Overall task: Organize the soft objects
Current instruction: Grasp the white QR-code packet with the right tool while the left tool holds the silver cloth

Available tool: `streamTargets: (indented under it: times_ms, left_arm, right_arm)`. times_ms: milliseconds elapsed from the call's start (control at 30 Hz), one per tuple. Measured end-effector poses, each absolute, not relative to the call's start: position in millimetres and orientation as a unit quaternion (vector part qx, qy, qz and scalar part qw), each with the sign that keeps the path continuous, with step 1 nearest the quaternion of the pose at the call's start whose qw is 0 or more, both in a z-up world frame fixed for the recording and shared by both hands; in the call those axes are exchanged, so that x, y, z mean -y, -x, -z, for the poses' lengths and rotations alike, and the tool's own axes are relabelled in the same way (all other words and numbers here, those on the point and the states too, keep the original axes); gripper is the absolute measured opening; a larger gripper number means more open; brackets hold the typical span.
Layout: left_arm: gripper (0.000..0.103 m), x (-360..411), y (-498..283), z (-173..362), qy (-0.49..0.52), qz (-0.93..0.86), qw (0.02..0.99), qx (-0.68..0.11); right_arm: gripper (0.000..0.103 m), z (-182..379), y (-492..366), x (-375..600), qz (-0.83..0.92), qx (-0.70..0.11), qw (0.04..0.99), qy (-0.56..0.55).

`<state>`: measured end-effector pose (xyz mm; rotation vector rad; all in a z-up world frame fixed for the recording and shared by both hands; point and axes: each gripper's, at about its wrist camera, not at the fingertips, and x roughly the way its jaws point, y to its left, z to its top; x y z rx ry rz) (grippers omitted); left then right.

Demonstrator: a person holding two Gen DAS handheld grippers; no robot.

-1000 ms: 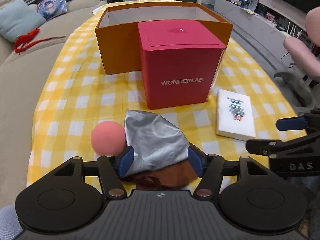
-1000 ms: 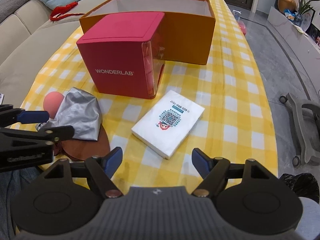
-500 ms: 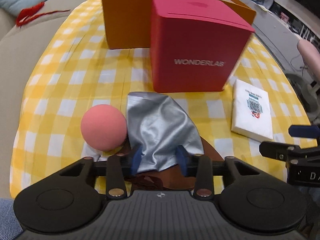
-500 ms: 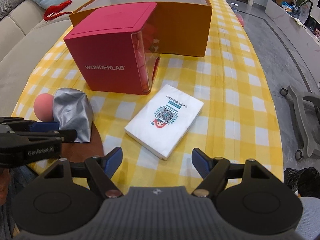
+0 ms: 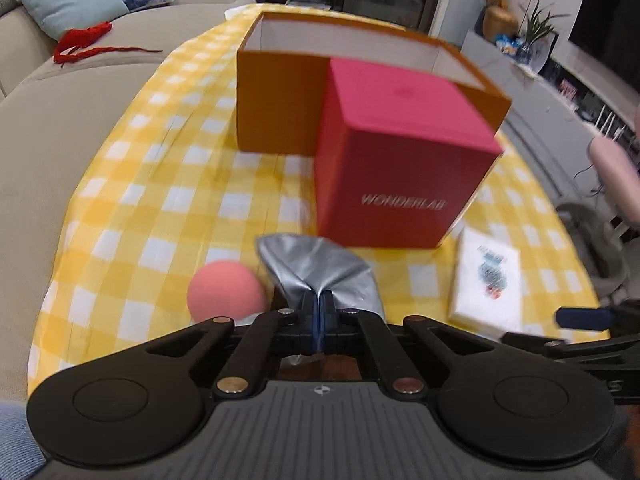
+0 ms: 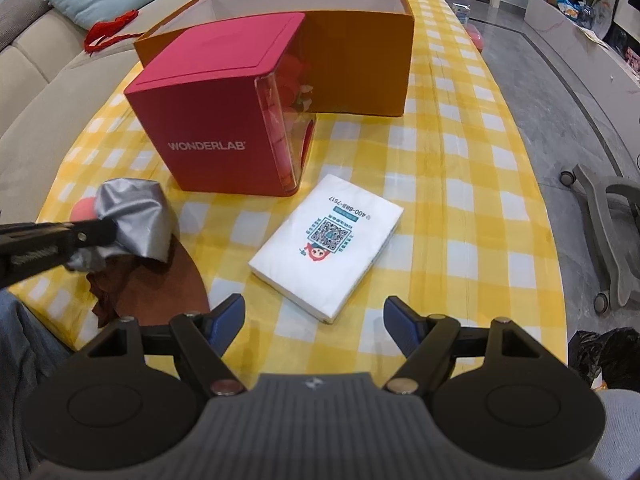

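The left gripper (image 5: 319,312), low in the middle of its view, has just squeezed shut on the crinkly silver cloth (image 5: 320,268) beside the pink foam ball (image 5: 226,290), so lifting it into the open orange cardboard box (image 5: 280,112) at the top looks next, while the right gripper (image 6: 314,320) waits spread wide over the white tissue pack (image 6: 326,244).

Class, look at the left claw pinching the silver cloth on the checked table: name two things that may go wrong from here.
1. The left claw has just closed on only a small fold of the silver cloth, so the cloth may slip free when lifted.
2. The pink ball sits right beside the cloth; dragging the cloth may set it rolling toward the table edge.
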<state>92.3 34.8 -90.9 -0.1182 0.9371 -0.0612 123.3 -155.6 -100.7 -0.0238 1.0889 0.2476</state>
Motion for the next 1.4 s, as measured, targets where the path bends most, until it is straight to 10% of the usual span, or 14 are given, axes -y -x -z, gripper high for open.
streamTargets:
  times_ms: [367,600,833,1200,1400]
  left_arm:
    - [0.004,-12.4,-104.0,104.3,0.039,0.092,0.873,-0.477]
    - [0.065,-6.4,-98.5,107.0,-0.007,0.081,0.888,-0.452]
    - [0.072,5.3,-108.3,120.3,-0.058,0.084,0.881,-0.462]
    - [0.061,7.0,-115.5,137.8,-0.061,0.088,0.879,-0.466]
    - [0.012,5.4,-116.2,136.1,-0.060,0.081,0.885,-0.455]
  right_arm:
    - [0.090,120.0,-165.3,151.7,-0.046,-0.546,0.836,-0.034]
    - [0.090,130.8,-172.7,141.4,-0.038,-0.548,0.835,-0.030]
    - [0.089,138.4,-176.1,139.0,-0.047,-0.548,0.835,-0.032]
    - [0.071,137.1,-169.0,132.5,-0.069,-0.521,0.851,0.016]
    - [0.066,134.8,-164.5,131.9,-0.081,-0.518,0.851,0.026]
